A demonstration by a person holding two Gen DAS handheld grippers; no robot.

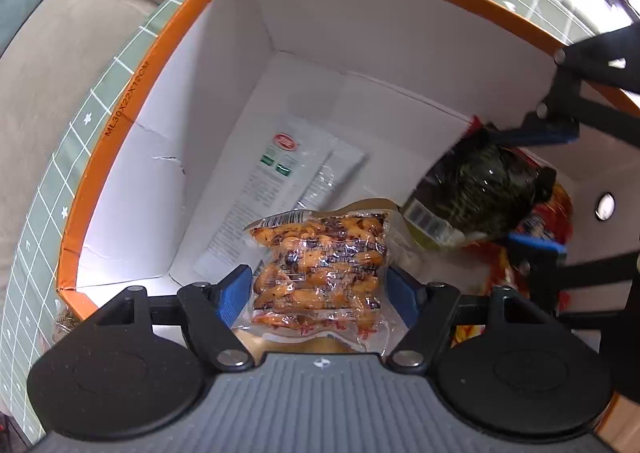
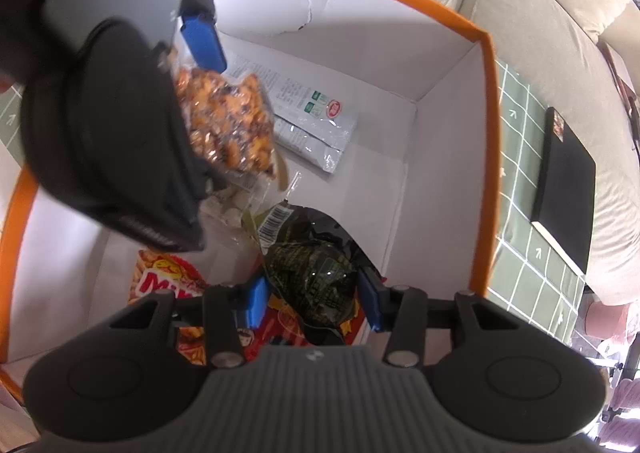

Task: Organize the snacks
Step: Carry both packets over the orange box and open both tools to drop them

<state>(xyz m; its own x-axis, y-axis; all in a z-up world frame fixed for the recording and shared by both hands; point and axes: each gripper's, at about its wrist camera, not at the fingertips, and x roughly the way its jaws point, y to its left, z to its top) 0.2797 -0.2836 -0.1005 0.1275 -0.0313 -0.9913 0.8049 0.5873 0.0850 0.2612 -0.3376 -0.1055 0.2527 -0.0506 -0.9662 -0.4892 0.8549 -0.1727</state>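
A green tablecloth (image 1: 52, 189) with a white grid covers the table, with a beige sofa (image 2: 532, 9) beyond it, and on the cloth stands the orange-rimmed white box (image 1: 224, 65) I am working in.

My left gripper (image 1: 320, 285) points down into the box with a clear vacuum pack of orange-brown snacks (image 1: 320, 261) between its blue pads; the pads sit against the pack's two sides, jaws wide, so I read it as gripped. The pack hangs upright above the box floor, over another clear bag of pale pieces (image 2: 230, 205) lying beneath it.

My right gripper (image 2: 314, 293) is also inside the box, clamped on a dark green crinkled snack bag (image 2: 316, 273), its barcode end pointing toward the middle of the box. That bag sits just above a red and yellow chip bag (image 2: 160, 277) on the floor at the near wall.

On the bare floor farther in lie two white flat sachets (image 1: 280, 173) with a red logo, side by side, near the far left wall. That wall shows a crack (image 1: 168, 159).

Outside the box, a black notebook (image 2: 564, 189) lies on the cloth.
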